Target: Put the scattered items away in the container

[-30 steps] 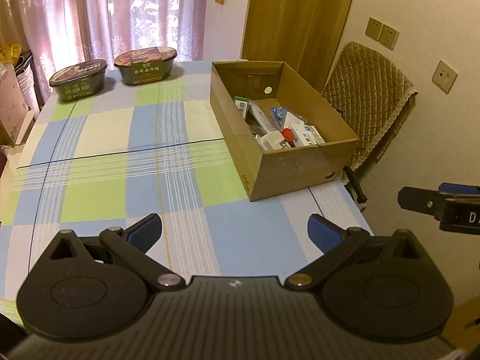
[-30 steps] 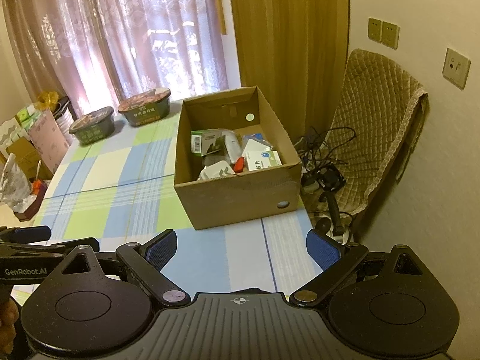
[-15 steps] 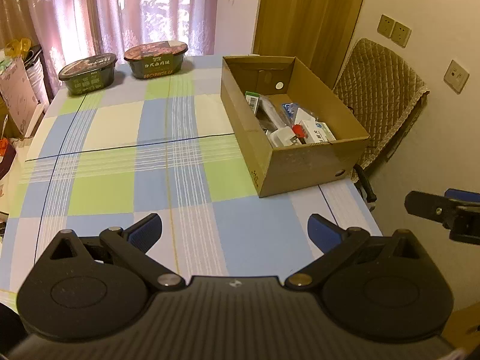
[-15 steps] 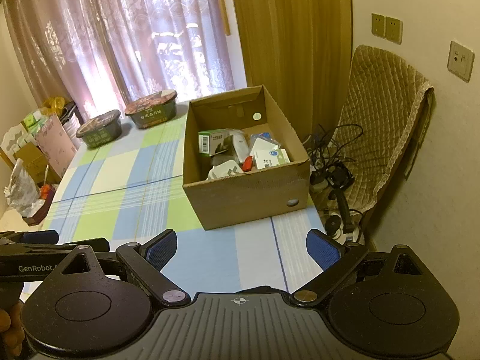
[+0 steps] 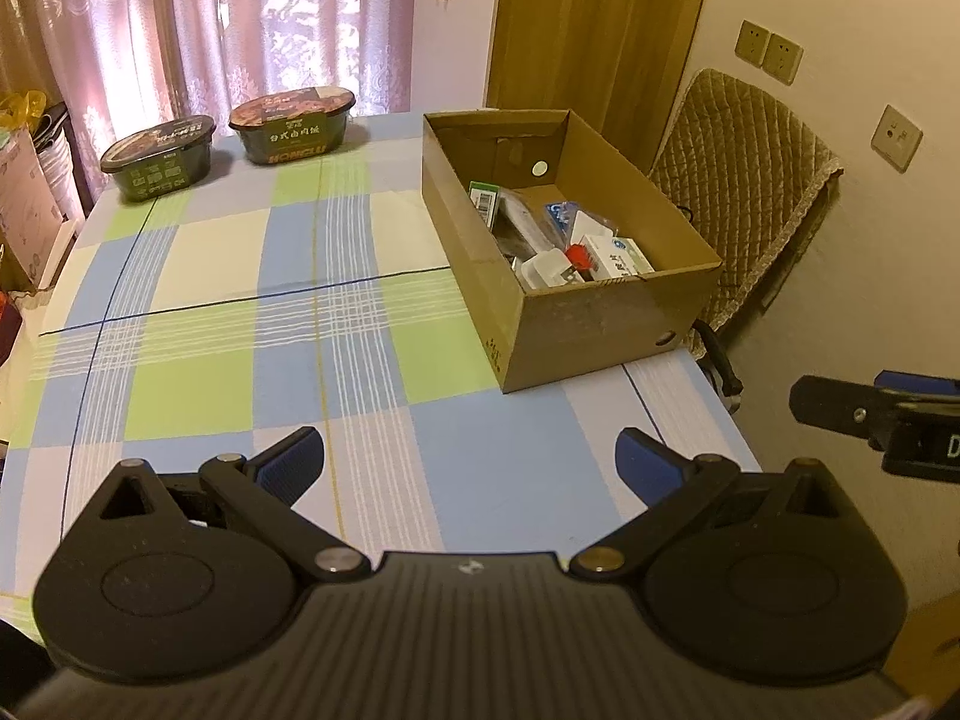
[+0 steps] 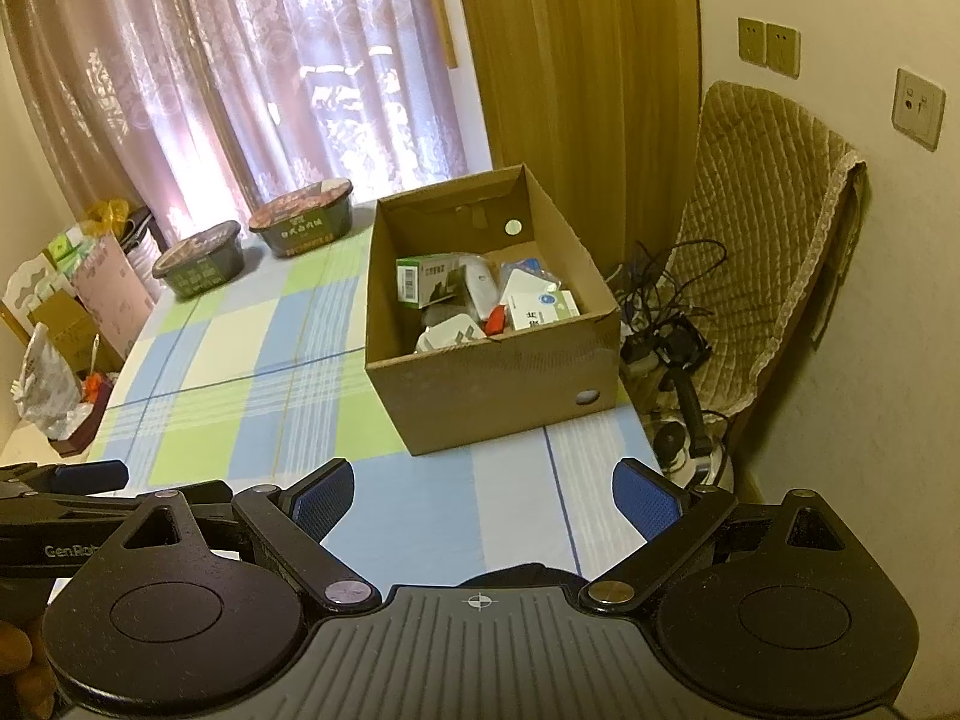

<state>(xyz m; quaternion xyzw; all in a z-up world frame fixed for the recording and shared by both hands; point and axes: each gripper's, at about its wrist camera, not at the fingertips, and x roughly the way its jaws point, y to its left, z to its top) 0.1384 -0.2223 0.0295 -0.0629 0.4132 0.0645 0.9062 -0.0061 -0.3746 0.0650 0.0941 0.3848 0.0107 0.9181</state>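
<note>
Counter (image 5: 198,384): checked cloth in blue, green and cream. No loose small items show on the part in view; its near edge lies hidden under the tools.
Chair (image 6: 774,228): quilted cover, standing off the counter's right side, beyond the box.
Box (image 5: 600,330): open cardboard box on the far-right part of the counter, long axis running away from the tools toward the door. It holds the gathered items.
Bowls (image 5: 159,156): two lidded noodle bowls side by side at the far-left edge, well apart from the box. Whether they count as scattered items cannot be told.
Left tool (image 5: 471,459): fingers spread wide, nothing between them, held over the near counter. The box lies ahead and to its right.
Right tool (image 6: 483,495): fingers spread wide, nothing between them, held near the counter's near-right corner. The box lies almost straight ahead.
Contents (image 6: 489,300): a green-and-white carton, white packets, a small red piece and a wrapped item, piled toward the box's near end.
Key relation: the right tool is the nearer to the box and lines up with its long axis; the left tool is the nearer to the bowls.
Judgement: tidying looks finished or nearly so; if the bowls belong in the box, the left tool is better placed to fetch them.
</note>
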